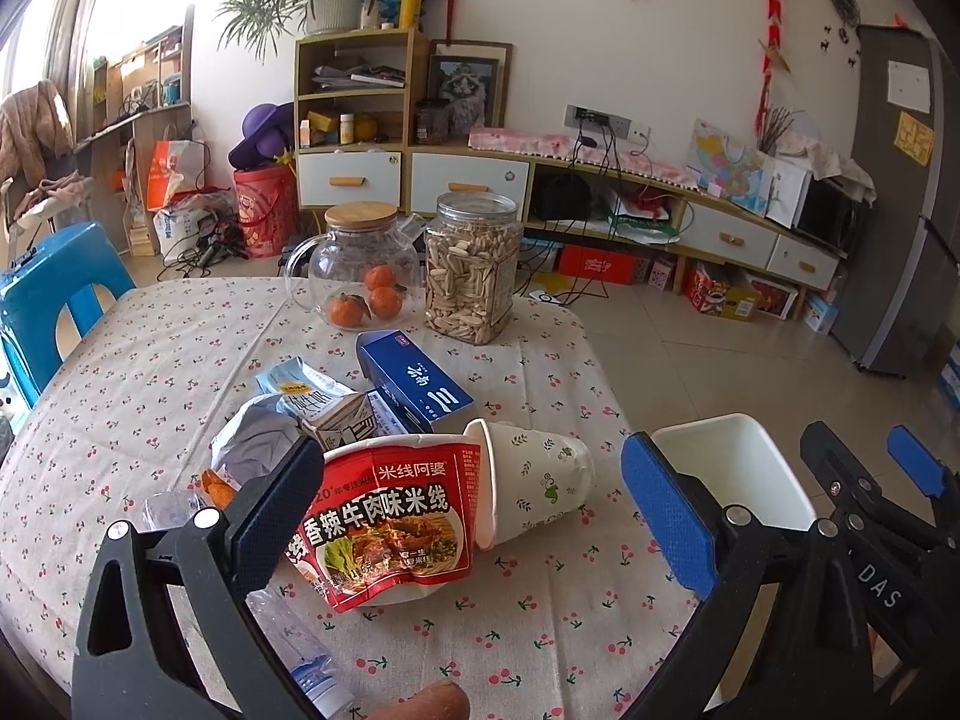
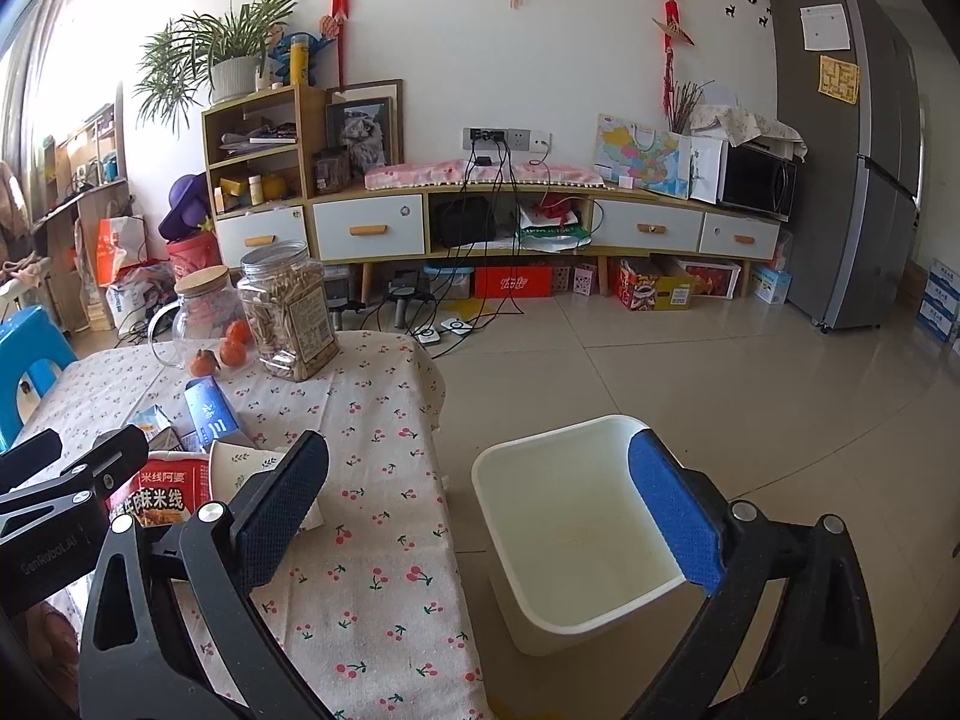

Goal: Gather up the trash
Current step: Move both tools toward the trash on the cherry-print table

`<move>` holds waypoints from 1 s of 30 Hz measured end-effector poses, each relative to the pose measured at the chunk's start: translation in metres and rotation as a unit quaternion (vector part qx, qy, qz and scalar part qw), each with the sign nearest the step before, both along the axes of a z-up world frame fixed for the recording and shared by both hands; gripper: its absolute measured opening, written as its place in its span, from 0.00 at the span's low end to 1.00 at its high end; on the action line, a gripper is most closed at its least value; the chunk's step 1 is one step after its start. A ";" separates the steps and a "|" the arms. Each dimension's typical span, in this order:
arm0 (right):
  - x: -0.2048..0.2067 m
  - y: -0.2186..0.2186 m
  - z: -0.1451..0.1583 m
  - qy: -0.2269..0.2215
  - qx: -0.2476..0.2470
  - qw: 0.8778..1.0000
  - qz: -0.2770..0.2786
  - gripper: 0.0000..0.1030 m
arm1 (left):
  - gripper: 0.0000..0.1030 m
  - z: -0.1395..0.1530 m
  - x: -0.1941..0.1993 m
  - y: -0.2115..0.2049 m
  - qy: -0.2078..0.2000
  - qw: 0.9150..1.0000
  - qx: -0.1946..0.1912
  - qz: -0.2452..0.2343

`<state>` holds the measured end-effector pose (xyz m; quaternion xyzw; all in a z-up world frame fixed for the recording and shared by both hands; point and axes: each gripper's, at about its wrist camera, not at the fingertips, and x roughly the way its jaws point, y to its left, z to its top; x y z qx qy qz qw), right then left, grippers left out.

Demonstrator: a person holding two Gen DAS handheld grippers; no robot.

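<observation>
My left hand-held gripper point(image 1: 474, 507) was wide open, empty, red noodle-cup lid point(image 1: 390, 522) dead ahead; right hand-held gripper point(image 2: 480, 516), also gaping, faced the white plastic bin point(image 2: 576, 534).

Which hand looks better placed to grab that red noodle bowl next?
Probably the left. The left gripper is open with the noodle bowl right between its fingers. The right gripper is also open, but hovers off the table edge over the white bin.
</observation>
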<state>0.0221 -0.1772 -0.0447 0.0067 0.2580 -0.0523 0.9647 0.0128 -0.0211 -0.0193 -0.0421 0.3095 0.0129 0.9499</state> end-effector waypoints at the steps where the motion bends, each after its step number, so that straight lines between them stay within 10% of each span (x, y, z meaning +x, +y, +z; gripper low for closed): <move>1: 0.001 0.000 0.001 0.009 -0.002 1.000 0.001 0.93 | 0.94 0.000 0.000 0.000 -0.001 1.000 0.001 0.000; 30: 0.012 0.009 -0.013 0.022 0.011 1.000 0.011 0.93 | 0.94 -0.008 0.007 0.022 0.017 0.999 -0.003 0.046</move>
